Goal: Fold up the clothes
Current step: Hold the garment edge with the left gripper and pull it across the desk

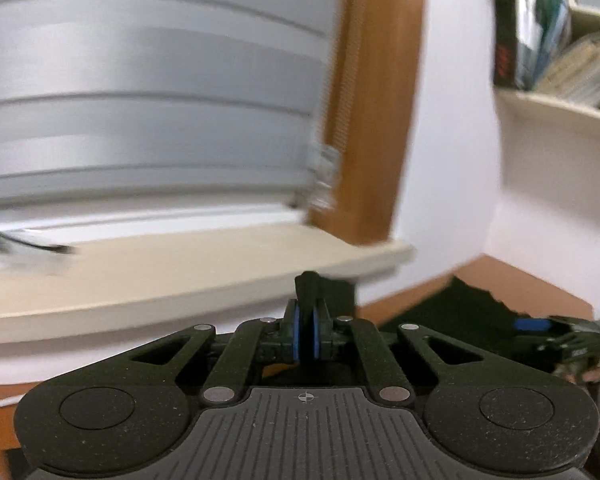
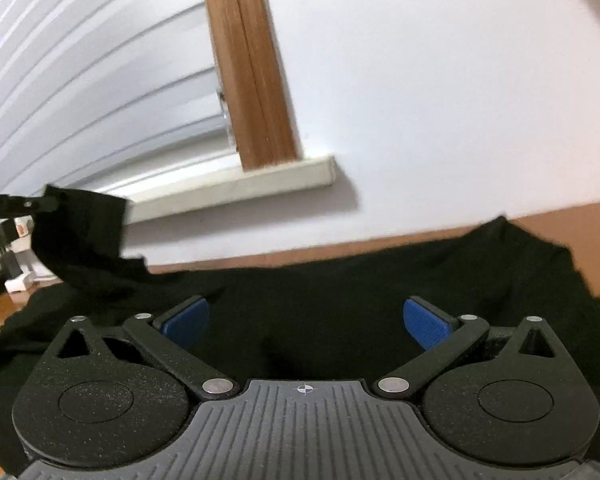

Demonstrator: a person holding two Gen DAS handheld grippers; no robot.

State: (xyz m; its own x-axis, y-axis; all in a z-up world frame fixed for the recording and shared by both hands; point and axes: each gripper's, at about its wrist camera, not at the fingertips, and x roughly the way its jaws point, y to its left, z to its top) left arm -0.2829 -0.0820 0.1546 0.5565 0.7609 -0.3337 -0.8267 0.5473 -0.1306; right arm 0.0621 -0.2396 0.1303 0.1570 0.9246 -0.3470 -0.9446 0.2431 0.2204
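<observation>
Lying crosswise, black garment (image 2: 340, 300), corner pinched by left hand-held gripper (image 1: 306, 330)

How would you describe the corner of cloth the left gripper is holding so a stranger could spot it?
Below the windowsill, a black garment covers the wooden table. Its far-left corner is raised, pinched in the shut left gripper, while the rest lies flat.

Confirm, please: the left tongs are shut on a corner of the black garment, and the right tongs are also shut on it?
Not quite. The right tongs stand open over the black garment, gripping nothing, as the right wrist view shows. The left tongs are indeed shut on a corner.
</observation>
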